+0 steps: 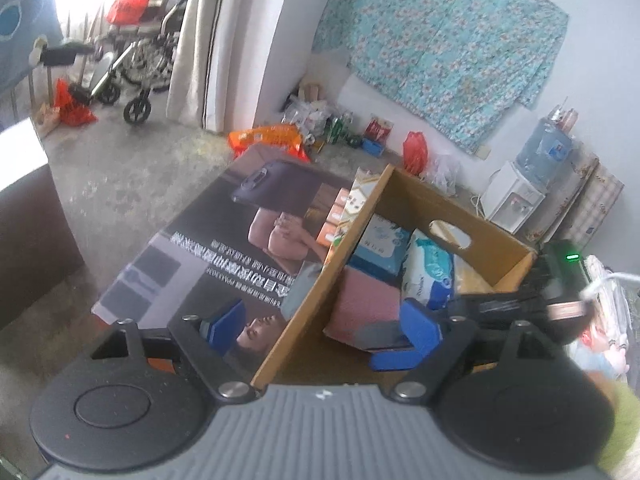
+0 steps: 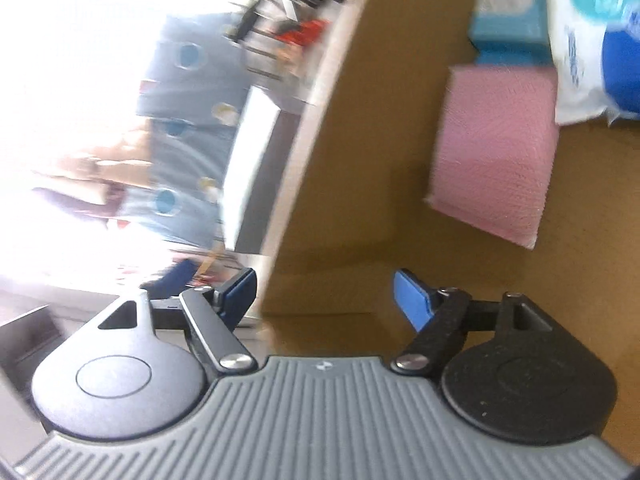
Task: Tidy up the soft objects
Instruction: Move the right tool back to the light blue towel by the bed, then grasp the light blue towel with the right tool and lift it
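Left wrist view: the left tool (image 1: 322, 324) hangs over the near end of an open carton (image 1: 404, 196), its blue pads spread wide and straddling the carton's left wall, gripping nothing. One pad lies outside, above a printed box (image 1: 200, 248) that stands against the carton; the other is inside. Within the carton a pink cloth (image 1: 364, 304) lies flat on the floor, near the left wall. Behind it is a blue tissue pack (image 1: 380, 244), and just right of the cloth a white-and-blue wipes pack (image 1: 430, 276) stands leaning. The right tool (image 1: 404, 344) reaches in from the right, its blue pads just beside the cloth's near corner and the wipes; whether they touch either is unclear. A water dispenser (image 1: 520, 188) stands by the far wall.

Right wrist view, blurred: the right tool (image 2: 324, 300) is released, pads apart with only bare carton (image 2: 360, 160) floor between them. The cloth (image 2: 496, 160) lies ahead and to the right, clear of the pads. The tissue pack (image 2: 508, 24) and wipes (image 2: 580, 52) sit beyond it.
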Available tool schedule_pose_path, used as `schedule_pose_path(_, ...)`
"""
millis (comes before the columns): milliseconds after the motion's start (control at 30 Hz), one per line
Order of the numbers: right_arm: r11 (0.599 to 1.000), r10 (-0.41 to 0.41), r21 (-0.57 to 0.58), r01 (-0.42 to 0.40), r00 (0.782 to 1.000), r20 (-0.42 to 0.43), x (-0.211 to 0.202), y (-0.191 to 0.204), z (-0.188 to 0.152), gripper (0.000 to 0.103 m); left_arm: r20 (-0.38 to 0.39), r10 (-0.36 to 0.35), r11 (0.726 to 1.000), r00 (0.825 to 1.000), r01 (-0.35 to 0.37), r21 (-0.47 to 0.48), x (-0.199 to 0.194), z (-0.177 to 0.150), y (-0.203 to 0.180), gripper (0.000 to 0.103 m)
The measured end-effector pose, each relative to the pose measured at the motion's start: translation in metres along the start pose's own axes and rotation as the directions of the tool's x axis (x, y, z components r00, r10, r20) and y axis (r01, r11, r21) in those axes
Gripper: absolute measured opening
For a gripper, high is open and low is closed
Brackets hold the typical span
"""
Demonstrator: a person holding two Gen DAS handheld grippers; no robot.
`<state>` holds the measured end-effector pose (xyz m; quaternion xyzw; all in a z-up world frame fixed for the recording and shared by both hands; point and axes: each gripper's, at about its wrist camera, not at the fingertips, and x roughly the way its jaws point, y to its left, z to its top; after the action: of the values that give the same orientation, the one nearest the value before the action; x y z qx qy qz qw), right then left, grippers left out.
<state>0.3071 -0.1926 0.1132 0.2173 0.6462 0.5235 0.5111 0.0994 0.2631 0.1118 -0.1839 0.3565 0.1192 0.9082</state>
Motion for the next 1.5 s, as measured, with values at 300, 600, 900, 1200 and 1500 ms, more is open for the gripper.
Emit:
schedule_pose_path(300, 0.977, 0.145, -0.195, -0.086, 0.939, 0.313, -0.200, 0.026, -0.085, 0.084, 0.087, -0.167, 0.980, 0.982, 0.156, 0.124, -0.049, -0.032, -0.064, 0.093)
schedule_pose_path(600, 0.987, -0.014, -0.112, 0.117, 0.747, 0.665, -0.393, -0.028, -0.235, 0.086, 0.090, -0.434, 0.864, 0.896, 0.386, 0.322, -0.068, -0.102, -0.165, 0.100)
schedule_pose_path(900, 0.962, -0.234, 0.082, 0.261, 0.633, 0.738, -0.432, -0.087, -0.320, 0.086, -0.025, -0.531, 0.741, 0.847, 0.479, 0.470, -0.045, -0.175, -0.274, 0.100)
schedule_pose_path(1200, 0.954, -0.287, 0.161, 0.254, 0.609, 0.740, -0.414, -0.153, -0.308, 0.085, -0.101, -0.504, 0.653, 0.858, 0.454, 0.606, 0.005, -0.231, -0.357, 0.097)
schedule_pose_path(1500, 0.941, -0.338, 0.254, 0.223, 0.645, 0.686, -0.411, -0.208, -0.269, 0.083, -0.161, -0.461, 0.658, 0.873, 0.458, 0.597, 0.060, -0.232, -0.401, 0.077)
